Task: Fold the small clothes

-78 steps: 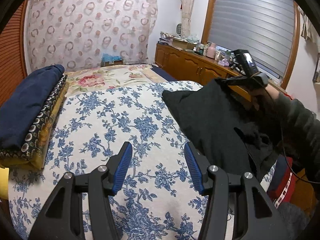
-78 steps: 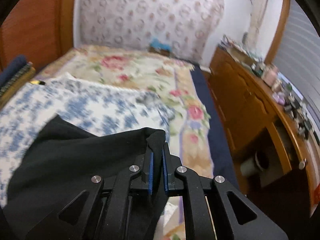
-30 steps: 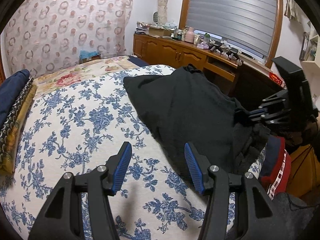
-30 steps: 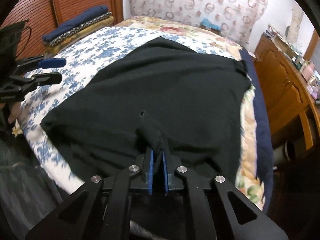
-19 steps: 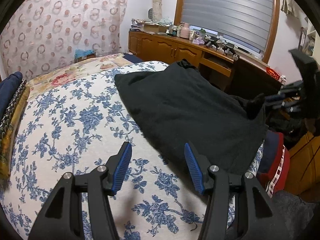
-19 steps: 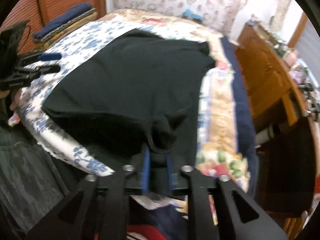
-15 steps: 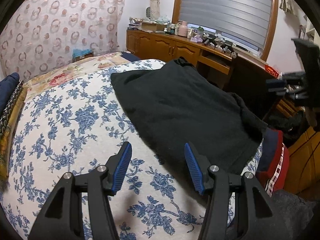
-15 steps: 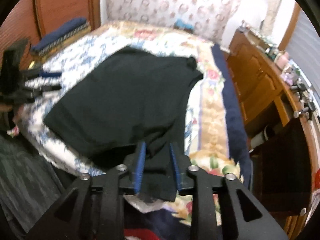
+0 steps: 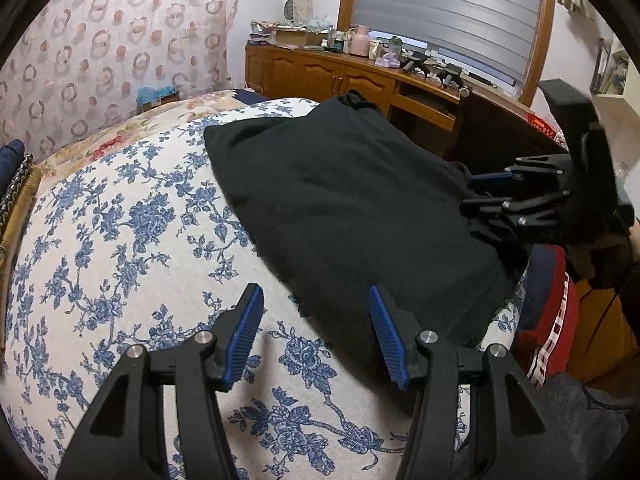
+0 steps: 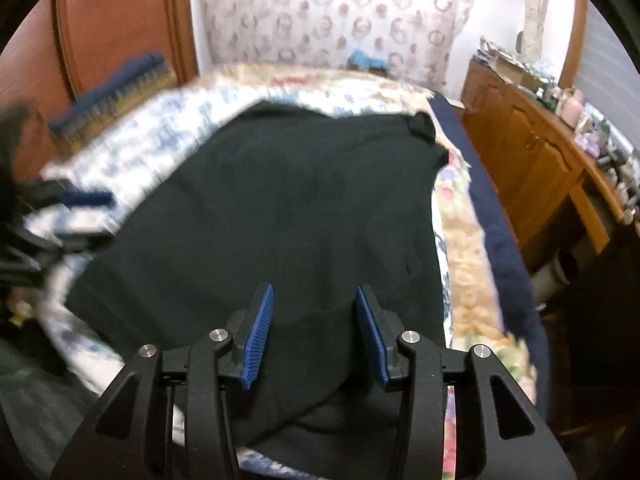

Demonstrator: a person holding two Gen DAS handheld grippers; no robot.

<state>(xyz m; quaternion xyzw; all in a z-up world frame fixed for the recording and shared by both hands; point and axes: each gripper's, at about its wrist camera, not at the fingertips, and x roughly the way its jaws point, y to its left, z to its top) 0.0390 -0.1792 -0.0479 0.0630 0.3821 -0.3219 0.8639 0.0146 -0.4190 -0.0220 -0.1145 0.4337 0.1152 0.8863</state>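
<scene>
While your right gripper (image 10: 314, 330) has just been opening over the black garment (image 9: 352, 208) at the bed's (image 9: 120, 240) edge, your left gripper (image 9: 316, 334) hovers empty, fingers apart.

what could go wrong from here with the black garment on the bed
1. The black garment lies with its near edge hanging over the side of the bed; the right gripper has just been opening, its pads apart from the cloth, so that edge may slide off.
2. A bunched lump at the far corner could get trapped in a fold.
3. The left gripper, open over the garment's edge, might pinch the floral bedcover along with it.
</scene>
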